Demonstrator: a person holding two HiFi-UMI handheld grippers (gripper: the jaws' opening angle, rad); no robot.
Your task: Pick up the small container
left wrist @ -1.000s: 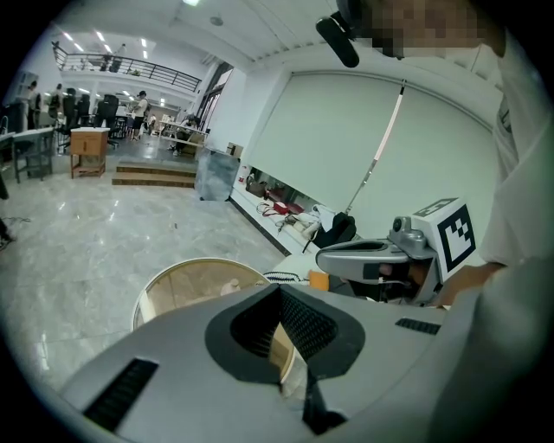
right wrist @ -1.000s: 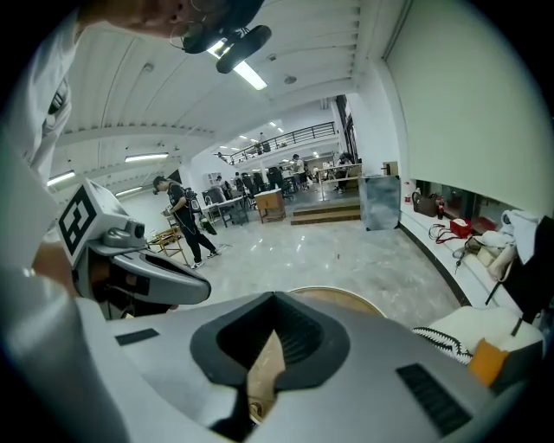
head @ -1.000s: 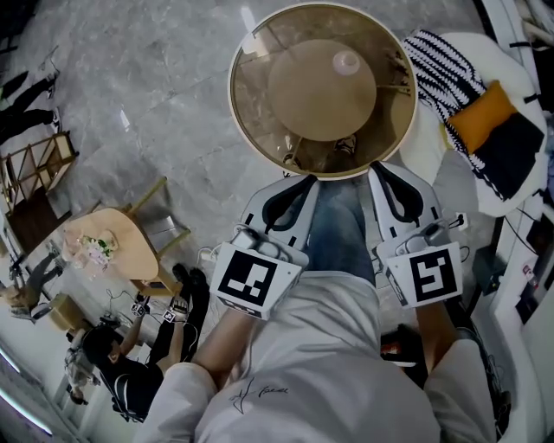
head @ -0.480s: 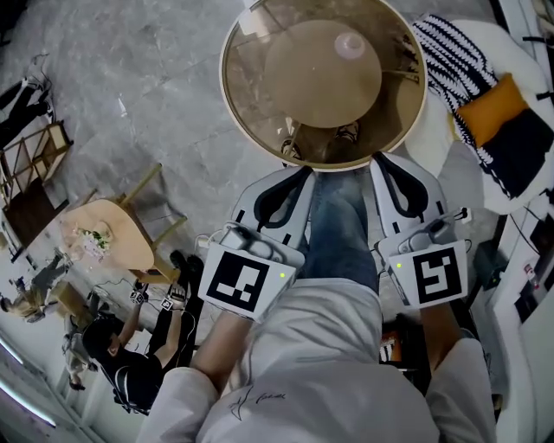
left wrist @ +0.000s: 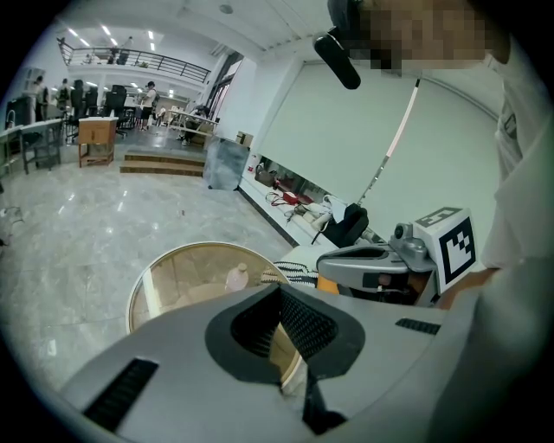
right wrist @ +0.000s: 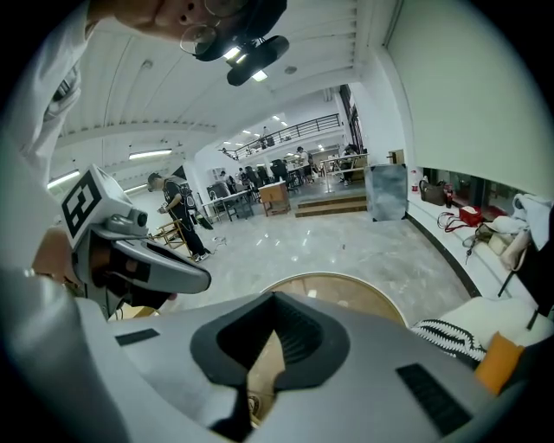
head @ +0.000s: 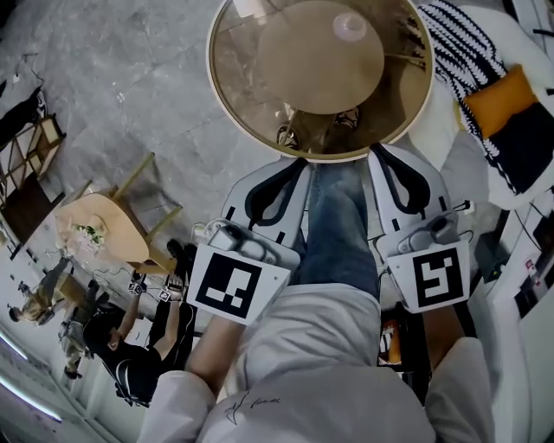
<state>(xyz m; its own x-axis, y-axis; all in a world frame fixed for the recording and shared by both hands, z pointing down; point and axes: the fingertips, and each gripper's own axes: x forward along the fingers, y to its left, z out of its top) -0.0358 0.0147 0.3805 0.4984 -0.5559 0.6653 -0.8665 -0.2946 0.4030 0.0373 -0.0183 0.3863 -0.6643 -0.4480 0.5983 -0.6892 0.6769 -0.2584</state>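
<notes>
Your small container [head: 350, 26] stands upright and alone on the round glass table [head: 216, 104], toward its 1 o'clock side, above the tan disc [head: 294, 60] that shows through the glass. The container is pale pink, and what is in it cannot be made out. The table lies at 12 o'clock from both grippers, and the container is well apart from them. Your left gripper [head: 293, 170] has its fingers closed together with nothing between them. Your right gripper [head: 381, 163] is likewise closed and empty. They flank your legs [head: 338, 225], pointing at the table's near rim.
</notes>
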